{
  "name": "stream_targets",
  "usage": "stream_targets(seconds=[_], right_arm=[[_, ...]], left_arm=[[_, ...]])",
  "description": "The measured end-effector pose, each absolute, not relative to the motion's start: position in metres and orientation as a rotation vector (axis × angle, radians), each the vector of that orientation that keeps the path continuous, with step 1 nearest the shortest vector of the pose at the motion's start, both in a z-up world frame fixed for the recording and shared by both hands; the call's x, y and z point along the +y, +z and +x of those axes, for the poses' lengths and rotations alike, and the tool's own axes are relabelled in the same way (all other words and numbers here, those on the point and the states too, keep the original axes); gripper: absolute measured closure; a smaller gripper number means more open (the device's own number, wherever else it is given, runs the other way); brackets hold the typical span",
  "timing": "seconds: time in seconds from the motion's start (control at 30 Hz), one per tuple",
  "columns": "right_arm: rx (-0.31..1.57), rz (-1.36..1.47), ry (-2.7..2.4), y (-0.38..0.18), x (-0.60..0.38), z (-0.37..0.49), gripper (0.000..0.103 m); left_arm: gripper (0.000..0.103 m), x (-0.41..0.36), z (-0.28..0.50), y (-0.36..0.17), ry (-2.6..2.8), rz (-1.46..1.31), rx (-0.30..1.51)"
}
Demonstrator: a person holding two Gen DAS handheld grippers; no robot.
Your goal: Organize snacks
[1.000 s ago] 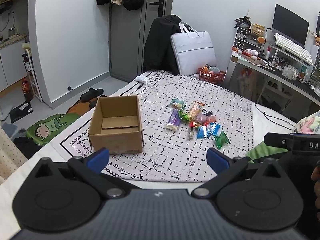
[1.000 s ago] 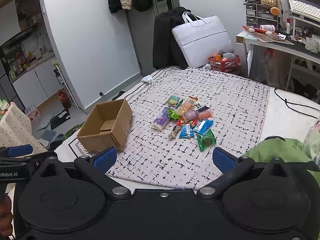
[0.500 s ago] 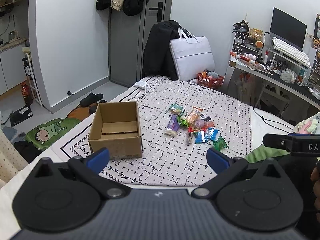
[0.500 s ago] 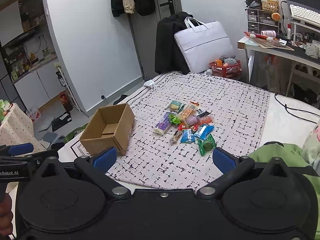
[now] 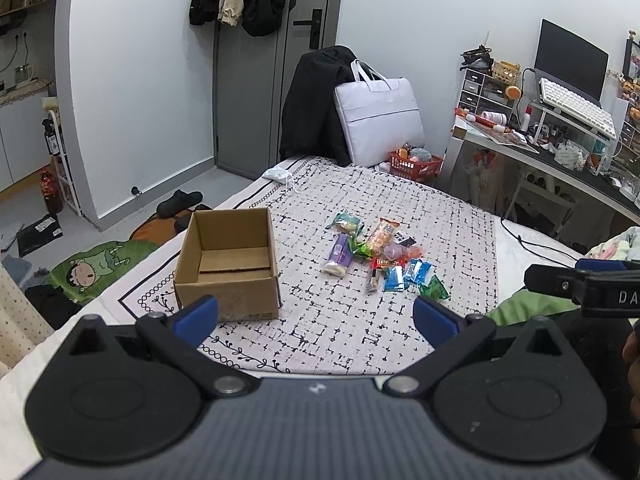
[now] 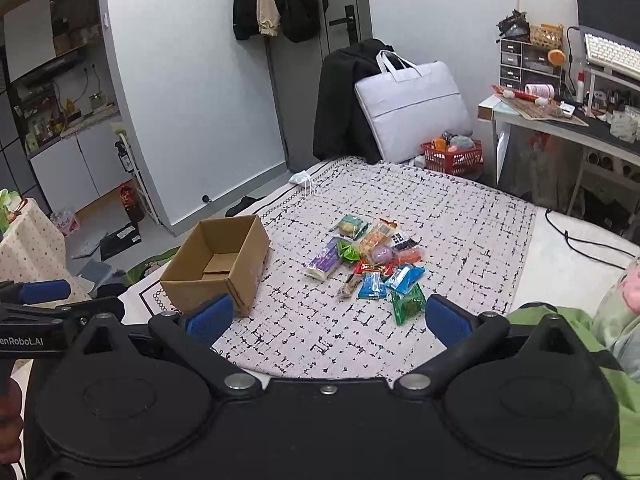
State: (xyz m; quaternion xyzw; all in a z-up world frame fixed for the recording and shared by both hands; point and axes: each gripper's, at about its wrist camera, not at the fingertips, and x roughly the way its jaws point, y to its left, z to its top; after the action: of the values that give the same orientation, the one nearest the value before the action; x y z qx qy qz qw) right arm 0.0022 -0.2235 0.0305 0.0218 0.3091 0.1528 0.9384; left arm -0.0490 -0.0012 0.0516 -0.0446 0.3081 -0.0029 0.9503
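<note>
A pile of several wrapped snacks [image 5: 378, 258] [image 6: 372, 264] lies in the middle of a black-and-white patterned blanket [image 5: 452, 236] [image 6: 472, 236]. Left of the pile stands an open cardboard box [image 5: 230, 264] [image 6: 218, 264], with only its bottom flaps showing inside. My left gripper [image 5: 316, 314] is open, well short of both, with nothing between its blue pads. My right gripper [image 6: 326, 318] is open too, held back at the blanket's near edge. Each gripper shows at the edge of the other's view.
A white laptop bag [image 5: 380, 120] and a dark jacket [image 5: 312, 104] lean at the bed's far end beside a red basket [image 5: 416, 160]. A cluttered desk [image 5: 560, 148] stands on the right. Green fabric [image 6: 580, 340] lies near right. Slippers [image 5: 178, 202] and a mat lie on the floor at left.
Both grippers have drawn back and tilted up, so the box and the snack pile look smaller and lower in view. Nothing on the blanket has moved.
</note>
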Motion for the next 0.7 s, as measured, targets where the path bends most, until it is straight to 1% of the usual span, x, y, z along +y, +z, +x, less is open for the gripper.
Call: stream_targets(seconds=[0.37,0.7], right_arm=[[0.629,0.030,0.309,0.030,-0.223,0.003,0.000],[0.666,0.053,0.298,0.020,-0.234,0.022,0.000]], left_arm=[[0.000,-0.005,-0.045,0.055,-0.007,-0.092,0.620],[0.000,-0.009,-0.027,0.047,-0.015,-0.117,0.640]])
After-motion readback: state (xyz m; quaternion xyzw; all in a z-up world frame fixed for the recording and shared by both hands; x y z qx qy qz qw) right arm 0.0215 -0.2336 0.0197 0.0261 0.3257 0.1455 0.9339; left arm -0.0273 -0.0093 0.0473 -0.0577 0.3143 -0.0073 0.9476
